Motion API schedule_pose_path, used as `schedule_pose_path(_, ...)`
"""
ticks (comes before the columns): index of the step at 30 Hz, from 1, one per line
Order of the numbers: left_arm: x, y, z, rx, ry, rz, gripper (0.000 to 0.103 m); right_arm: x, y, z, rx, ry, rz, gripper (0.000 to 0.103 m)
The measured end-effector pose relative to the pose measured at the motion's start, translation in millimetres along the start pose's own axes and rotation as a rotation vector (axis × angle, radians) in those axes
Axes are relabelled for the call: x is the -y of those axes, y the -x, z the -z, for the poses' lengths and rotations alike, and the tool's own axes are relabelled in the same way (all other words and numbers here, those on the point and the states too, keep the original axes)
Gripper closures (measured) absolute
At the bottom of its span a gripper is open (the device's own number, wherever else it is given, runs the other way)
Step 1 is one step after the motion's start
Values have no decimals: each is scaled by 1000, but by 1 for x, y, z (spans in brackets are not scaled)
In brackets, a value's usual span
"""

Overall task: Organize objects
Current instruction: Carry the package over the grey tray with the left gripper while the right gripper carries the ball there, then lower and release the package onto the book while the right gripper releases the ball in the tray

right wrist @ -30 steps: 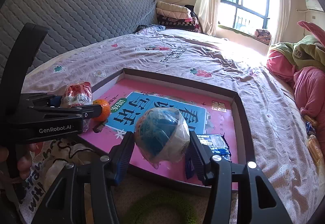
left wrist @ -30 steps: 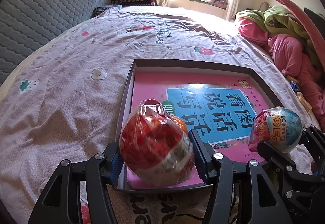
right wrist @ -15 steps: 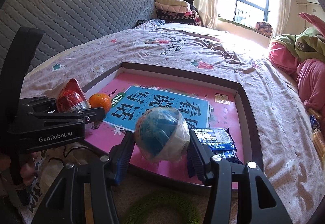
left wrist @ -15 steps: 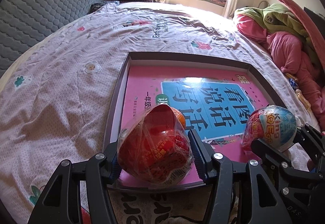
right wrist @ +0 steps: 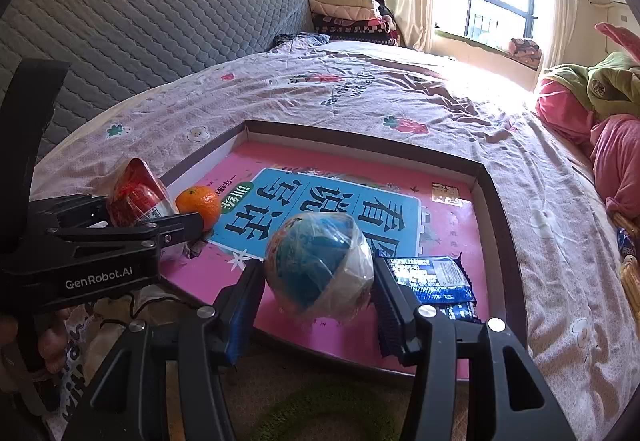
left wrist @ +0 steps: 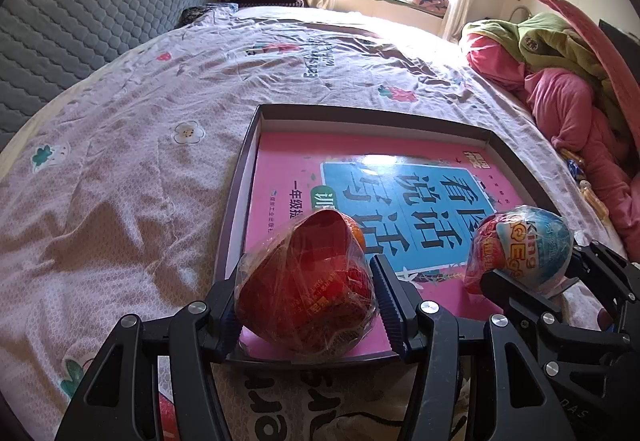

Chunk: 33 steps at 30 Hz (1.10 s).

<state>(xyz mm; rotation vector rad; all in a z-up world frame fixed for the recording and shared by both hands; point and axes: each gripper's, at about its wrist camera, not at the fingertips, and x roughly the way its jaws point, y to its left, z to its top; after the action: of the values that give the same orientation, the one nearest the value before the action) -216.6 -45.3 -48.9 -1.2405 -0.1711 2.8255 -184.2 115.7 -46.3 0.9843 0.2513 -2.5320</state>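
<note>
On the flowered lilac bedsheet (left wrist: pixel 120 169) lies a shallow dark-rimmed cardboard tray (right wrist: pixel 502 209) lined with a pink-and-blue printed sheet. The left gripper (left wrist: pixel 306 295) clenches a red plastic-wrapped toy egg (left wrist: pixel 308 281) over the tray's near left corner, and the right gripper (right wrist: pixel 316 281) grasps a blue-and-white wrapped toy egg (right wrist: pixel 318 265) above its near edge. This looks like the placing step: next, each egg needs lowering onto bare lining, clear of the small orange tangerine (right wrist: pixel 199 204) and the blue foil snack packet (right wrist: pixel 434 277), before the jaws release.

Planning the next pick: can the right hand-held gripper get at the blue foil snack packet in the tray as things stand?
Probably not yet. The right hand-held gripper is shut on a blue plastic-wrapped toy egg. The blue foil snack packet lies unobstructed just beside its right finger in the dark-rimmed tray.
</note>
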Motion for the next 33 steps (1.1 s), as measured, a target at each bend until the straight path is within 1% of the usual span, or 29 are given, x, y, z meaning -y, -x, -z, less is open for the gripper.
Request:
schedule_pose_path(6,1,2,2,-2,2,-4,44,-4,-1,0,-14,7,-18,49)
schedule_pose_path(9,1,3,4,-3,5,-4,44,-2,-4,1,-38,-11,-27,48)
schedule_pose_path(33,3,18,1,13,12,-8,44,-1,1,3,-43,-34,-42,48)
